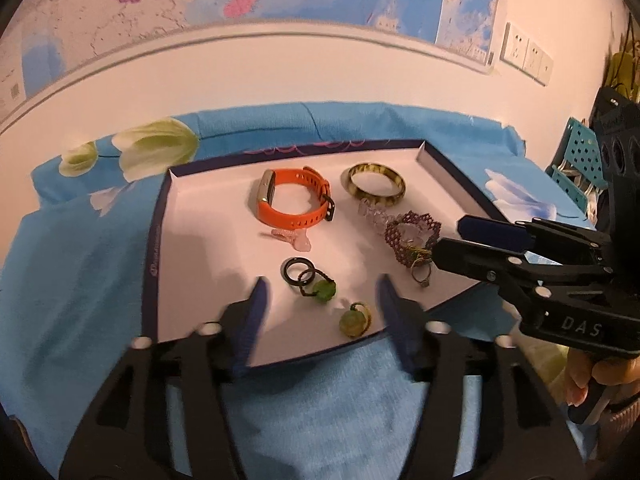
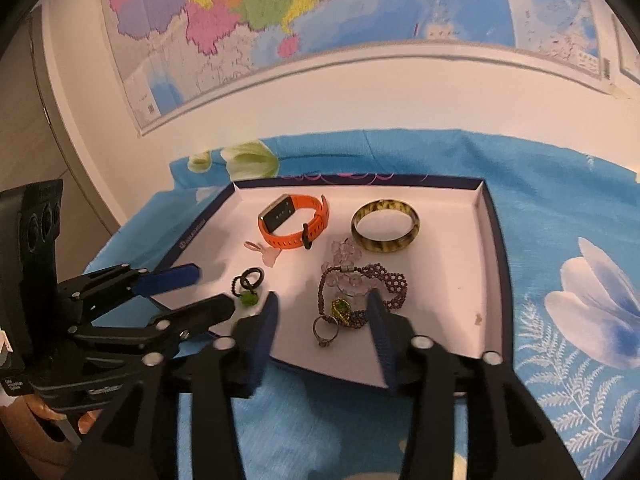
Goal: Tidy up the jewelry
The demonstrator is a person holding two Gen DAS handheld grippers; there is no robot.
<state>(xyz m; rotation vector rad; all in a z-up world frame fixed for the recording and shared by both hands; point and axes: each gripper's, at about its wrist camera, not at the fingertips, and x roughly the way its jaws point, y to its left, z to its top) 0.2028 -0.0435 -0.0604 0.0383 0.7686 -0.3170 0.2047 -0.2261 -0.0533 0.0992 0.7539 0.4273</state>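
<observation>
Both grippers hover open over the near edge of a jewelry tray.

The left gripper (image 1: 322, 308) has its jaws spread wide with nothing between them, above a green bead ring (image 1: 354, 319). The right gripper (image 2: 324, 316) is also parted and empty, over a small metal ring (image 2: 326, 334). In the white tray (image 2: 452, 280) on a blue floral cloth (image 2: 560, 220) lie an orange watch (image 2: 294, 222), a mottled bangle (image 2: 386, 226) and a purple beaded bracelet (image 2: 392, 284).

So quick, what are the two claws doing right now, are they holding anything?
Left claw: open, holding nothing, above the tray's near edge.
Right claw: open, holding nothing, poised over the purple beaded bracelet.
</observation>
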